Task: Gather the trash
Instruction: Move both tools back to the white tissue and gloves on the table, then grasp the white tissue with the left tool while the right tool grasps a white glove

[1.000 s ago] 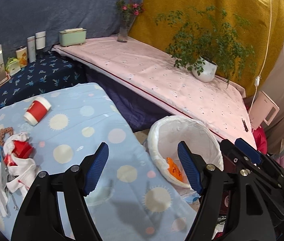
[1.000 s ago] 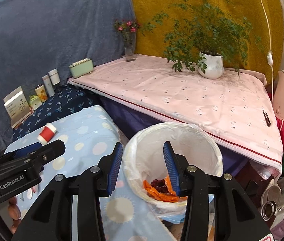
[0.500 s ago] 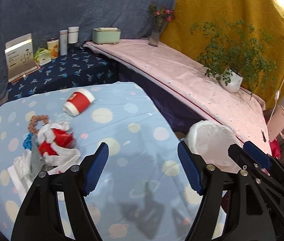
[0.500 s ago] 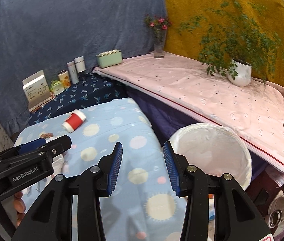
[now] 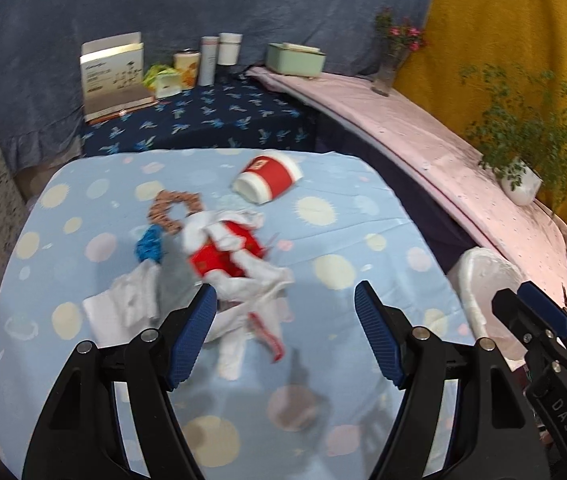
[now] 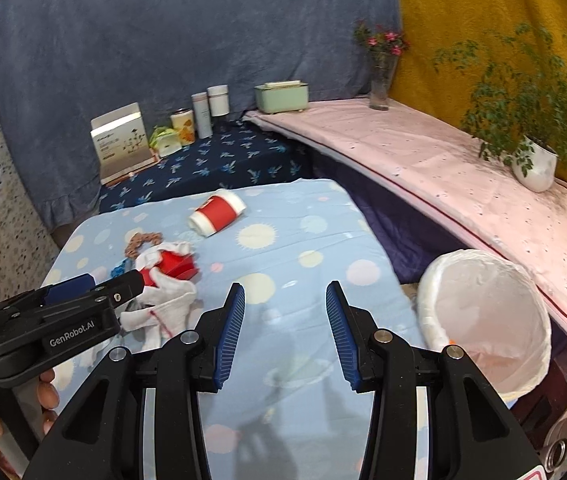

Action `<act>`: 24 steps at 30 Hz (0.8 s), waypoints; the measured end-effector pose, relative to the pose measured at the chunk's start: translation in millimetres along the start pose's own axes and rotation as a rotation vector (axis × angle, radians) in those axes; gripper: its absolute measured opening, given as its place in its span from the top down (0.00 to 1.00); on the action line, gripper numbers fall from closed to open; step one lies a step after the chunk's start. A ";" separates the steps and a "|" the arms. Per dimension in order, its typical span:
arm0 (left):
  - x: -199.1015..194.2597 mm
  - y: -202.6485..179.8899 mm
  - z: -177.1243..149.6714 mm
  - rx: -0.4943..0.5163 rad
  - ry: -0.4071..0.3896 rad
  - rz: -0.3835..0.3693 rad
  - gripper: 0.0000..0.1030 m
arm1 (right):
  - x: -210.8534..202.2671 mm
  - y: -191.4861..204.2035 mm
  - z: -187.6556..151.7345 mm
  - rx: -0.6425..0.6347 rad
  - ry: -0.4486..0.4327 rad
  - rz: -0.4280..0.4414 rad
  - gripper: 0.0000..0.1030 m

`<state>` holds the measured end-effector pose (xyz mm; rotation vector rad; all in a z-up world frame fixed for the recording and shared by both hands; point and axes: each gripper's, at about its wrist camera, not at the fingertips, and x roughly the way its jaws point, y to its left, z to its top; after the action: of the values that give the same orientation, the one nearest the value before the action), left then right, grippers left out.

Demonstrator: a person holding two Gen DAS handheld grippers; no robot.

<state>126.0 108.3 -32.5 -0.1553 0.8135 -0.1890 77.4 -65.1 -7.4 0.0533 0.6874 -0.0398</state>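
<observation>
Blue-spotted worktop (image 5: pixel 343 216) with crumpled red-and-white wrappers (image 5: pixel 235 264) and a tipped red cup (image 5: pixel 269 178). Left claw (image 5: pixel 285 312), jaws wide and empty, aims at the wrappers; right claw (image 6: pixel 285 312) likewise empty, beside the lined bin (image 6: pixel 483 312).

1 red paper cup (image 5: pixel 269 178) upper center, 1 crumpled red-white trash pile (image 5: pixel 235 264) center, 1 lined bin (image 6: pixel 483 320) right, 2 plants: potted (image 6: pixel 533 162), vase flowers (image 6: pixel 381 68).

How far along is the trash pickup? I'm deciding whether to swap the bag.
Barely started: the lined bin shows only an orange scrap. Nothing is in hand; left gripper and right gripper are open. The tissue pile and paper cup remain.
</observation>
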 end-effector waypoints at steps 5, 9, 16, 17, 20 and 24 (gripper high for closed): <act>2.6 40.5 -10.2 -0.047 0.018 0.066 0.26 | 13.1 28.2 -8.1 -0.036 0.027 0.036 0.59; 8.0 70.5 -20.5 -0.087 0.049 0.101 0.24 | 27.5 48.9 -15.5 -0.054 0.057 0.065 0.59; 20.6 111.0 -38.0 -0.145 0.101 0.148 0.22 | 55.4 79.9 -29.5 -0.079 0.113 0.118 0.59; 23.2 115.7 -40.0 -0.153 0.110 0.151 0.22 | 59.3 83.2 -31.2 -0.081 0.120 0.123 0.59; 30.6 124.8 -44.8 -0.156 0.129 0.153 0.22 | 72.8 94.4 -34.8 -0.091 0.144 0.136 0.59; 41.0 134.1 -50.0 -0.165 0.159 0.149 0.23 | 88.8 106.7 -39.9 -0.115 0.167 0.136 0.59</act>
<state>131.4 226.1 -123.3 -0.2362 0.9957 0.0067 126.5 42.2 -90.8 -0.0072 0.8506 0.1357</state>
